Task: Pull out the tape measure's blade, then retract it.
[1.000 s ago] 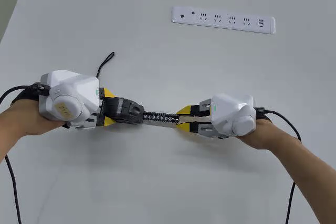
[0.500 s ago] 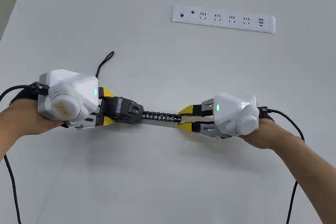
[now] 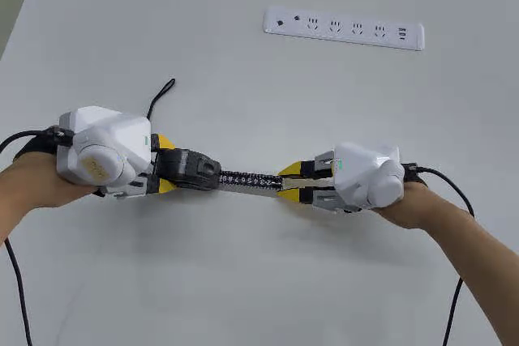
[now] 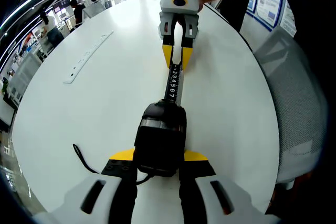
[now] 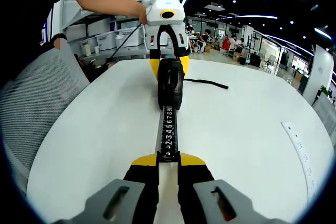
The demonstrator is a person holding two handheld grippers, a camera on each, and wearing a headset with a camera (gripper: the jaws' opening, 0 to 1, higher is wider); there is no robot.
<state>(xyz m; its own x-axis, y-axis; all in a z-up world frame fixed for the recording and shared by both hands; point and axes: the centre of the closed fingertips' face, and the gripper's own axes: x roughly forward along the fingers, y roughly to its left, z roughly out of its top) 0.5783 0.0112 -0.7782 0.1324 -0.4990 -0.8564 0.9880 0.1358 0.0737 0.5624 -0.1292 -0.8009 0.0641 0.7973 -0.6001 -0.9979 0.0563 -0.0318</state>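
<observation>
Tape measure case: solid black, between the left claw's yellow fingertips. Blade: black with a row of white numerals, running to the right claw. Both claws have white shells, dark grey jaw arms and yellow tips. Pale cream strip between the right claw's jaws. Strap trailing beside the left claw: black. Table: plain off-white, no pattern. Power strip out past the right claw: white with small dark socket holes.

Left gripper and right gripper level, facing each other, apart, both jaws clamped.
</observation>
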